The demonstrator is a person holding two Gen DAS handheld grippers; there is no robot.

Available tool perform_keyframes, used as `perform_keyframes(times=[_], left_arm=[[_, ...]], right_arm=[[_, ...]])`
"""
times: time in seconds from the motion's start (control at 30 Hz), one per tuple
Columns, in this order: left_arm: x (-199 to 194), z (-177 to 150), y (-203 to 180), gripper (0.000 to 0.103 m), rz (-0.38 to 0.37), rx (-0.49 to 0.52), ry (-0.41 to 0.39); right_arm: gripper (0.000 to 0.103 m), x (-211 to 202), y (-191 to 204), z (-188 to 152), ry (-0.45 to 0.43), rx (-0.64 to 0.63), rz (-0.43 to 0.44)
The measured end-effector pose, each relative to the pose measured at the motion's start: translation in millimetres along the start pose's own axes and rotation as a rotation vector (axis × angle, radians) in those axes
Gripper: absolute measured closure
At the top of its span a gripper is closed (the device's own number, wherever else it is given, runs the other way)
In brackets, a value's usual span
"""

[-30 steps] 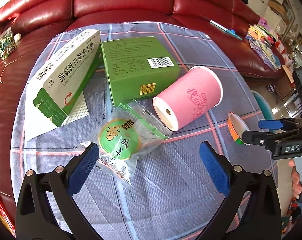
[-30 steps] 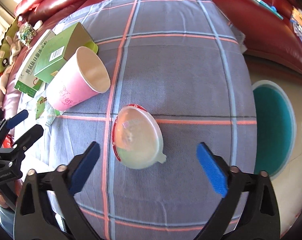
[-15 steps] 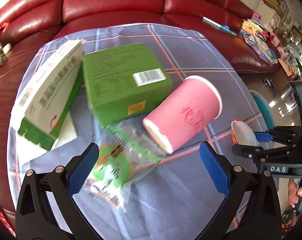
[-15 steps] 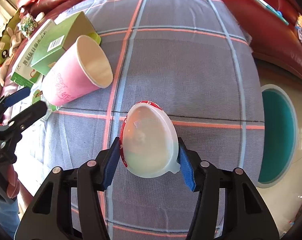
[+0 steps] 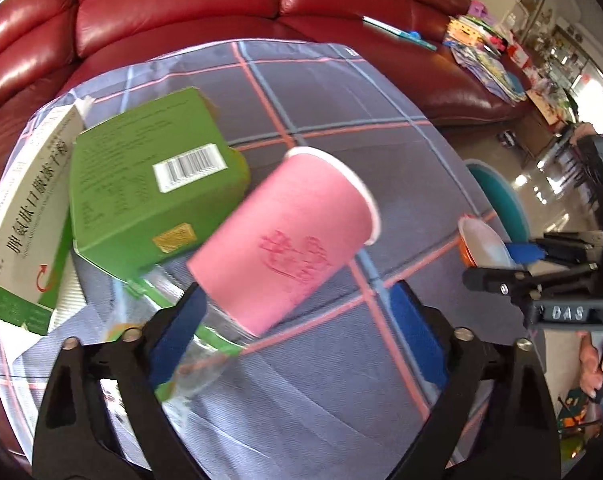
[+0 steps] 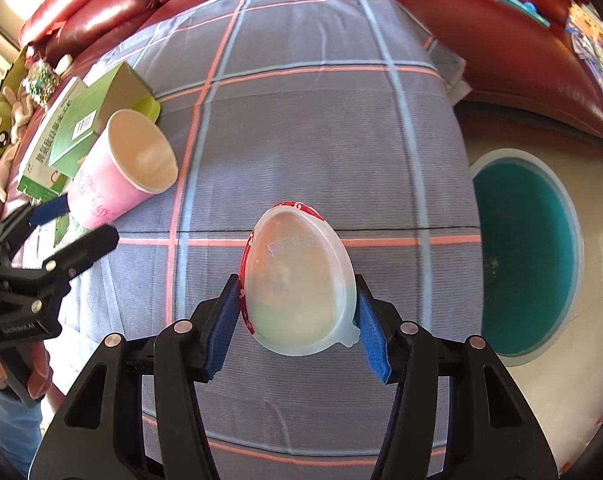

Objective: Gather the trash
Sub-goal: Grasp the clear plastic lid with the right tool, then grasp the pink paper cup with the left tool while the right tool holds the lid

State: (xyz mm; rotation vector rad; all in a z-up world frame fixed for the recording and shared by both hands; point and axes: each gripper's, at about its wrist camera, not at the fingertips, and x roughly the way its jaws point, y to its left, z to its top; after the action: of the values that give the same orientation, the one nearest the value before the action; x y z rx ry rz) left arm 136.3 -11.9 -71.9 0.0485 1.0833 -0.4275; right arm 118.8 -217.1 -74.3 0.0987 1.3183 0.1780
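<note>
Left wrist view, working from the left edge: I see a white medicine box (image 5: 25, 216) cut off by the frame, then a green carton (image 5: 141, 196) leaning against it, both on the plaid tablecloth (image 5: 341, 120). Below them a clear snack wrapper (image 5: 189, 344) lies partly under my left gripper (image 5: 297, 332), too blurred to read. The jaws there stand wide apart with the base of the tipped pink paper cup (image 5: 289, 236) between them; I cannot tell whether the left pad touches the cup. Far right, the other tool's tips hold a small cup that I can barely make out.

In the right wrist view, the pink cup (image 6: 121, 172) lies on its side at left, mouth open toward me. In the middle, my right gripper (image 6: 297, 320) is clamped on the plastic pudding cup (image 6: 297, 280), both blue pads pressed against its sides, its label hidden. At right sits a teal bin (image 6: 529, 252) on the floor, its contents unclear.
</note>
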Motion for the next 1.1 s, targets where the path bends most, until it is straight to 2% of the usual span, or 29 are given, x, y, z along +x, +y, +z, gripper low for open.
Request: perform_keyframes(times=[0.23, 0.33, 0.57, 0.63, 0.8, 1.0, 1.03, 1.1], left_arm=[[2.6, -2.8, -31.3, 0.017, -0.066, 0.054, 0.037], [-5.1, -1.2, -30.4, 0.017, -0.101, 0.035, 0.034], [-28.3, 4.8, -20.2, 0.017, 0.004, 0.083, -0.018], [-21.8, 9.8, -20.4, 0.017, 0.019, 0.109, 0.007], [10.5, 17.4, -40.0, 0.017, 0.062, 0.250, 0.076], [35.5, 27.1, -44.8, 0.017, 0.067, 0.281, 0.120], [37.7, 26.3, -44.5, 0.019, 0.061, 0.282, 0.121], [39.8, 25.0, -47.4, 0.038, 0.027, 0.272, 0.136]], right_arm=[[0.047, -3.0, -16.4, 1.5, -0.017, 0.043, 0.015], [0.047, -4.5, -23.0, 0.5, -0.021, 0.051, 0.017], [0.047, -3.3, -32.1, 1.6, -0.022, 0.071, 0.037], [0.047, -2.8, -32.8, 1.4, -0.020, 0.075, 0.040], [0.047, -4.5, -35.0, -0.4, -0.022, 0.085, 0.051], [0.047, -4.8, -44.3, -2.2, -0.018, 0.103, 0.059], [0.047, -4.4, -46.9, -2.3, -0.018, 0.108, 0.060], [0.047, -3.5, -50.5, -3.0, -0.018, 0.114, 0.063]])
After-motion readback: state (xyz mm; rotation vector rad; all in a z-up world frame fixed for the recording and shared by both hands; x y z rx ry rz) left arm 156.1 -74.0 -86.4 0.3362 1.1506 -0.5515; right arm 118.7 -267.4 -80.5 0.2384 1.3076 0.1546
